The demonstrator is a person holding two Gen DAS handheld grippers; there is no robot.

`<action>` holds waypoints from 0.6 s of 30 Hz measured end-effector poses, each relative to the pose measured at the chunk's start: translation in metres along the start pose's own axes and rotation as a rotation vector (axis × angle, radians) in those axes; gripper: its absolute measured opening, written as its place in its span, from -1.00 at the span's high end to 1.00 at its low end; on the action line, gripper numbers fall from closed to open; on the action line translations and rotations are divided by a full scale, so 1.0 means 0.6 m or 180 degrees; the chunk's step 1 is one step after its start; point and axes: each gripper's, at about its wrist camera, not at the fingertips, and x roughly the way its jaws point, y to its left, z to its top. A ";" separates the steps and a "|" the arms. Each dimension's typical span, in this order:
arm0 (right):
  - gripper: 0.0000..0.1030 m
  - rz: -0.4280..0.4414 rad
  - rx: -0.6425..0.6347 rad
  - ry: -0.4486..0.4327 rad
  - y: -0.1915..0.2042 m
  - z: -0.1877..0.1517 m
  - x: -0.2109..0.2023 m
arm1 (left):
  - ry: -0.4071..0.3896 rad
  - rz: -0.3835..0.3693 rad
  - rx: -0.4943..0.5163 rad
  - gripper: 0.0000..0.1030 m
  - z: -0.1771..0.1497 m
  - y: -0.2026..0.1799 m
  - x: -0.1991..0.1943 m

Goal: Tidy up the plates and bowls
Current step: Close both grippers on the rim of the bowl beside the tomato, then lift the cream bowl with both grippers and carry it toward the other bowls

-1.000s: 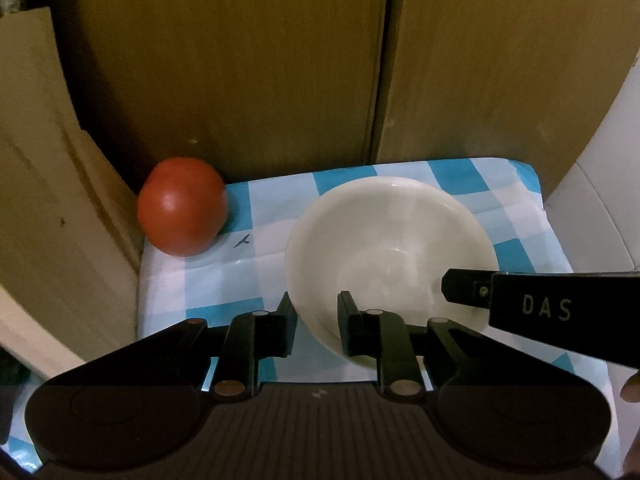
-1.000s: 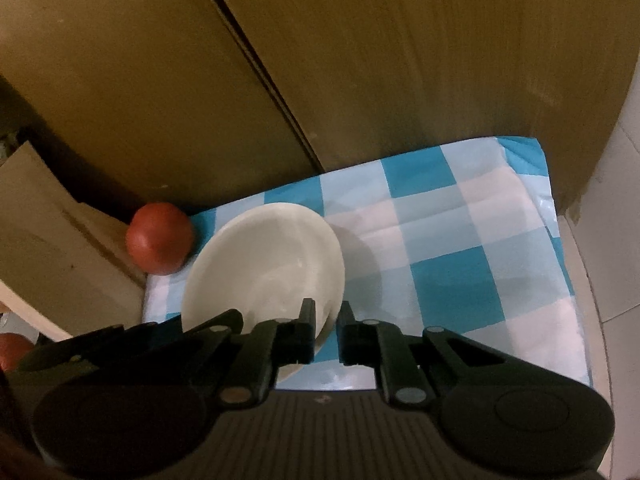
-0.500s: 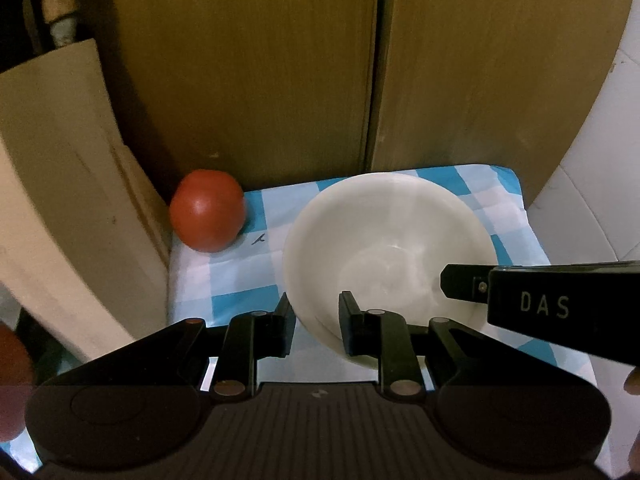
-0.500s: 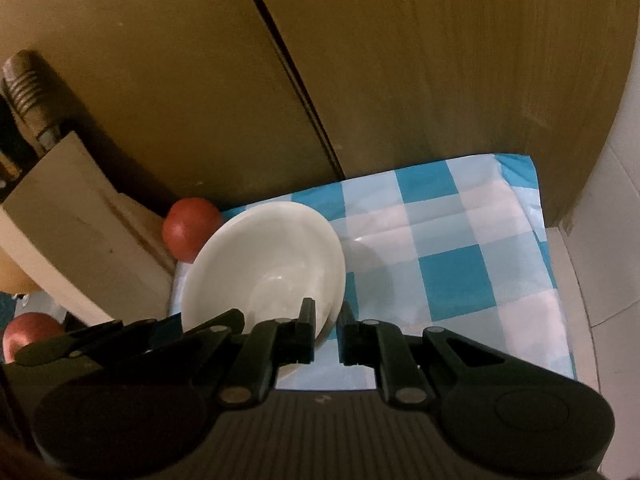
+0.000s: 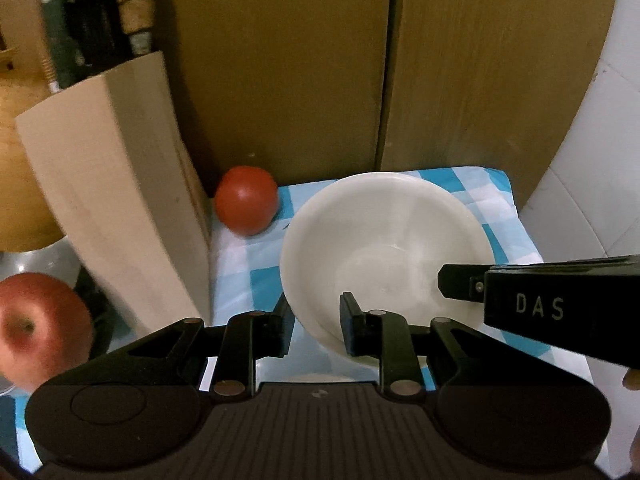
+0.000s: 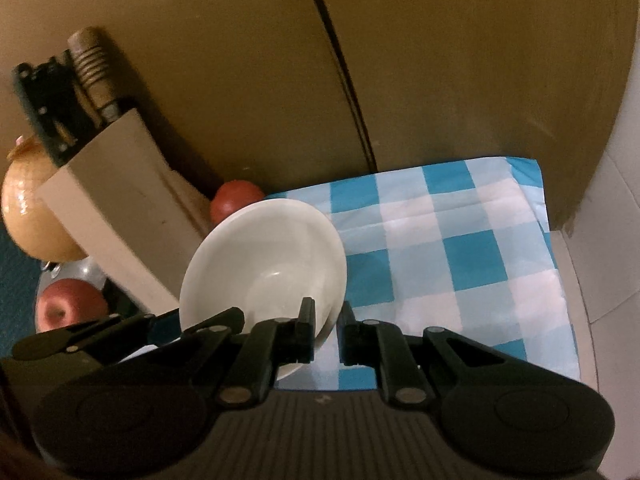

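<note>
Both wrist cams are sitting close behind their own fingers, looking steeply down and forward at the checked cloth [image 5: 256,264] and the brown cupboard doors [image 5: 280,80] at the far side. Left cam is facing the white bowl [image 5: 384,248] nearly head-on, with the right gripper [image 5: 444,284] poking in from the right. Right cam is viewing the bowl [image 6: 272,256] from its right. The 2 views are sharing bowl, tomato [image 5: 246,206], knife block [image 6: 116,208], apple [image 6: 66,306].

Both tools point steeply downward. The left tool [image 5: 313,324] has its black fingers pinched on the near rim of a white round bowl [image 5: 384,240]. The right tool [image 6: 326,328] has its black fingers clamped on the bowl's right rim.
</note>
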 end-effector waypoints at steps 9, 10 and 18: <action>0.86 0.0020 -0.0140 -0.0052 0.052 -0.028 -0.042 | -0.0061 0.0025 -0.0038 0.35 -0.026 0.023 -0.048; 0.86 0.0030 -0.0146 -0.0046 0.056 -0.033 -0.044 | -0.0057 0.0020 -0.0048 0.35 -0.030 0.026 -0.051; 0.85 0.0055 -0.0192 0.0039 0.077 -0.080 -0.056 | 0.0008 -0.0007 -0.0063 0.34 -0.074 0.046 -0.068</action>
